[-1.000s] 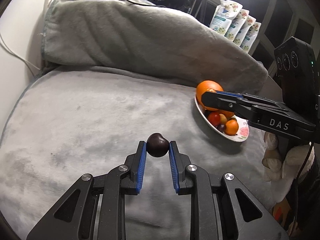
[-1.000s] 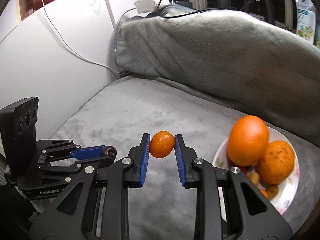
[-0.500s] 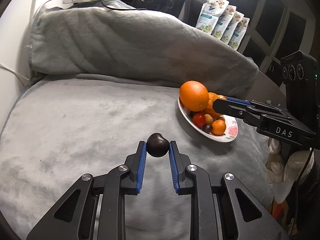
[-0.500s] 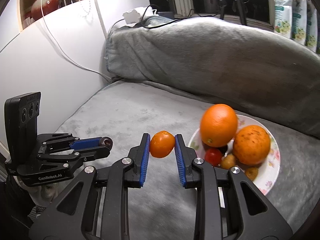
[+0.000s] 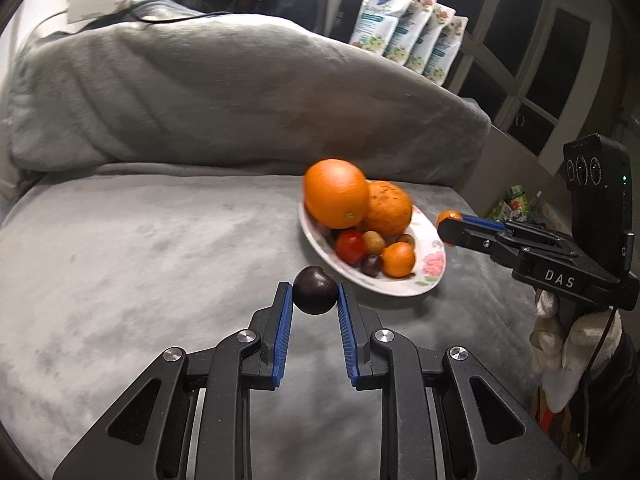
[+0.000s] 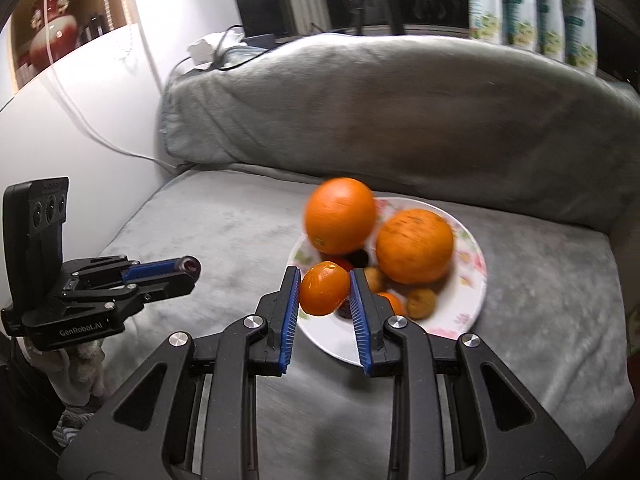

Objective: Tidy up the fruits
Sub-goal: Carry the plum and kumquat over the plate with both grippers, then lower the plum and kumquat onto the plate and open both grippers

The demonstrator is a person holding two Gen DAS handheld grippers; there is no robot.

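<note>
My left gripper point(image 5: 315, 300) is shut on a dark plum point(image 5: 315, 289), held above the grey blanket just short of the flowered plate point(image 5: 432, 266). My right gripper point(image 6: 325, 285) is shut on a small orange tangerine point(image 6: 323, 289), hanging over the near rim of the same plate point(image 6: 470, 280). The plate holds two big oranges point(image 6: 340, 216) point(image 6: 415, 245), a red tomato point(image 5: 350, 245), a small tangerine point(image 5: 398, 259) and other little fruits. Each gripper shows in the other's view: the right gripper point(image 5: 450, 222) at the plate's right, the left gripper point(image 6: 188, 270) far left.
A grey blanket point(image 5: 140, 248) covers the seat and the bulky backrest point(image 5: 240, 92) behind the plate. Several refill pouches point(image 5: 408, 32) stand on the ledge behind. A white power strip point(image 5: 100, 0) with cables lies at the back left. A gloved hand point(image 5: 560, 332) holds the right gripper.
Both grippers have swung toward the plate with their fruits still held. In the right wrist view the plate has slid from the right edge to just behind the tangerine.
</note>
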